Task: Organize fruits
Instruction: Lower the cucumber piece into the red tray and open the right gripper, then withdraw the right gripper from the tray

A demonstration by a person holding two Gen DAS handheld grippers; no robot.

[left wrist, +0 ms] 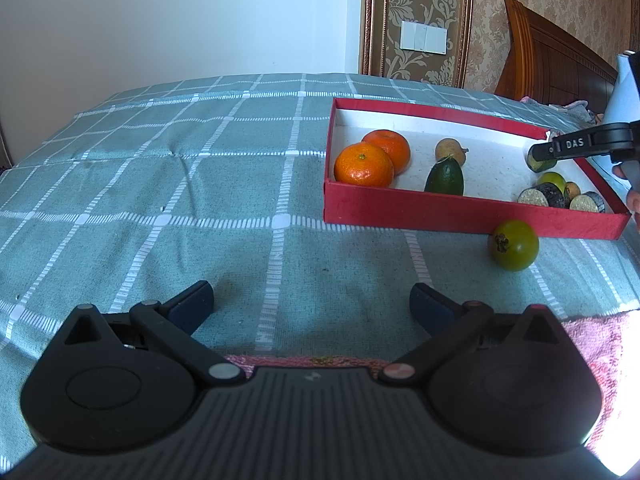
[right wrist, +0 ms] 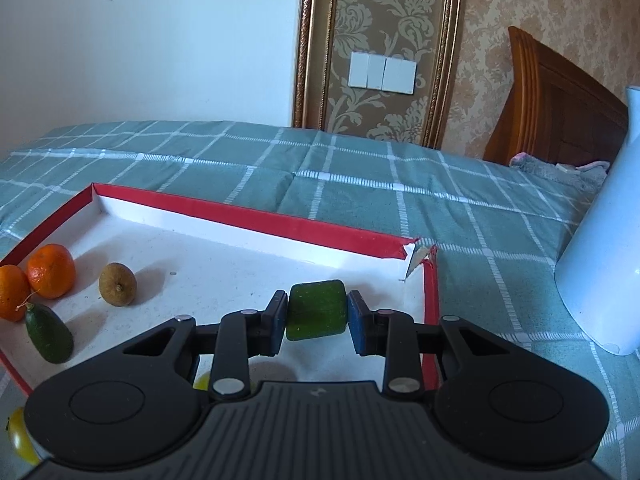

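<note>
The right gripper point(right wrist: 317, 317) clamps a green fruit chunk point(right wrist: 316, 310) above the red box's point(right wrist: 256, 218) right end — the left gripper point(left wrist: 312, 300) gapes, empty.

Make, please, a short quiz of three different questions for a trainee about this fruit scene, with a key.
1. True or false: the right gripper is shut on a green fruit piece.
2. How many oranges lie in the red box?
3. The round green fruit lies: A) in the box, B) on the checked cloth before the box, C) in the left gripper.

Key: 1 true; 2 two; 3 B.
</note>
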